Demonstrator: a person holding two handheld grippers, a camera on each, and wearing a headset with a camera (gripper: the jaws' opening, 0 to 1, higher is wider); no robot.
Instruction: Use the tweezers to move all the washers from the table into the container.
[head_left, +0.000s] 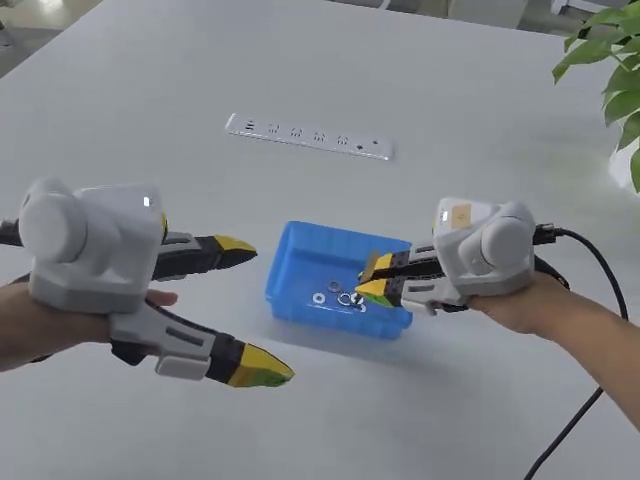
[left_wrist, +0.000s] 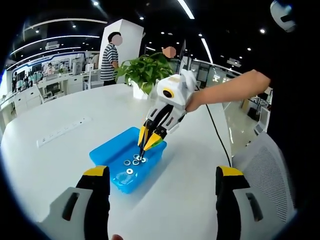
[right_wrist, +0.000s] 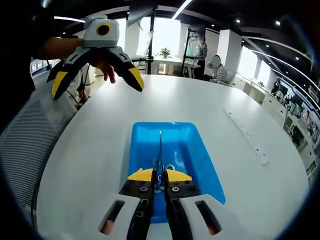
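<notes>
Holding tweezers (right_wrist: 160, 145) tip-down in blue container (head_left: 300, 245), right tongs (head_left: 375, 278) clamped on them | left tongs (head_left: 258, 308) wide apart, empty, beside container above worktop (head_left: 450, 100) | washers (head_left: 335, 297) lie in container at the tip | risk: slackened clamp may drop tweezers; dragged tip may flick washers out

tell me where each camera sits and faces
Head view: on the headset, looking down at the container; left hand on left gripper, right hand on right gripper.
Left gripper view: on the left gripper, facing the container past its open jaws; right forearm shows.
Right gripper view: on the right gripper, looking along the tweezers into the container; left hand shows.
Gripper views share the container and each other's gripper.
</notes>
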